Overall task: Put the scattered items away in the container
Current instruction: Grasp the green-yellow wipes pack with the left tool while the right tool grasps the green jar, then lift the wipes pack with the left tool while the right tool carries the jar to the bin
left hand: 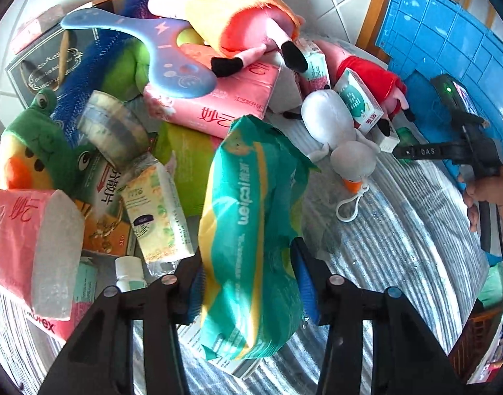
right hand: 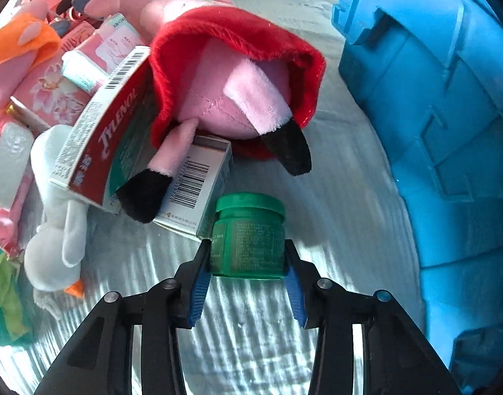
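My left gripper is shut on a green and yellow tissue pack, which hangs lifted over the striped cloth. My right gripper is shut on a small green jar with a green lid; the blue pads press its two sides and the jar rests on the cloth. In the left wrist view the right gripper shows at the right edge, held by a hand, next to the blue container. The same blue container fills the right of the right wrist view.
A heap of toys and boxes lies to the left: a pink plush in a red dress, a Tylenol box, a white duck plush, pink tissue packs, a frog plush, a blue paddle. Striped cloth shows bare at the right.
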The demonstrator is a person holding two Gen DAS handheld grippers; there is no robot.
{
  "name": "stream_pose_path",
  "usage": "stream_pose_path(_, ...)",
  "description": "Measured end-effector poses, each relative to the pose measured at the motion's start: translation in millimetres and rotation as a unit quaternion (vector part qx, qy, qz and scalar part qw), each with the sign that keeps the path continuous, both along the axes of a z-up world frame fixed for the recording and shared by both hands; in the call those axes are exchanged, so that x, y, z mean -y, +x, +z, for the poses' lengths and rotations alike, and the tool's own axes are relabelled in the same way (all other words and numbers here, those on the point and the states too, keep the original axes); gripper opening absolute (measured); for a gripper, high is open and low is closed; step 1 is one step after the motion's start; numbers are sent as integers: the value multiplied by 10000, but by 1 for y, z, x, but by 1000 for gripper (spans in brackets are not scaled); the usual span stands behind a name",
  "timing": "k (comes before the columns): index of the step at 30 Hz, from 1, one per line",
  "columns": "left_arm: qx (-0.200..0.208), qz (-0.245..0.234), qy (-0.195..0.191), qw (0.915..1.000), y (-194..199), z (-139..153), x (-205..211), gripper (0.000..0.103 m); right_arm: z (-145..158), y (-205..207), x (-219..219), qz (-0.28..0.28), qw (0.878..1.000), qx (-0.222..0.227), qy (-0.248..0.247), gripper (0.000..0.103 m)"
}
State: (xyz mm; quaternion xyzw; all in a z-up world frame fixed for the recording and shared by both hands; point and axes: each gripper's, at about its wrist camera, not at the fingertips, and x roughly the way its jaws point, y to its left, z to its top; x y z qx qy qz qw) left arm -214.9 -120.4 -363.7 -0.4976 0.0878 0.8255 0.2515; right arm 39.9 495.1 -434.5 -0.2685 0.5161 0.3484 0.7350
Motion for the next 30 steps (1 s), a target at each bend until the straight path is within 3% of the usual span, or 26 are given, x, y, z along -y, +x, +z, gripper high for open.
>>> stream_pose_path(4, -16, 101, 55, 9999, 4, 7, 4, 37, 10, -10, 8, 74, 9999, -95, 39, 40)
stream_pose_path(7, -8, 199, 79, 9998, 7, 11, 6, 26, 19, -19, 14, 176, 9997, -143, 72, 40)
stream_pose_path(17, -128, 517, 31, 9986, 25, 29, 16, 23, 53, -46, 32, 529, 9979, -255, 279, 40)
stream_pose_path(30, -542, 1000, 61, 9935, 64, 100, 21, 22, 123, -96, 60, 1155, 9896, -319, 799, 40)
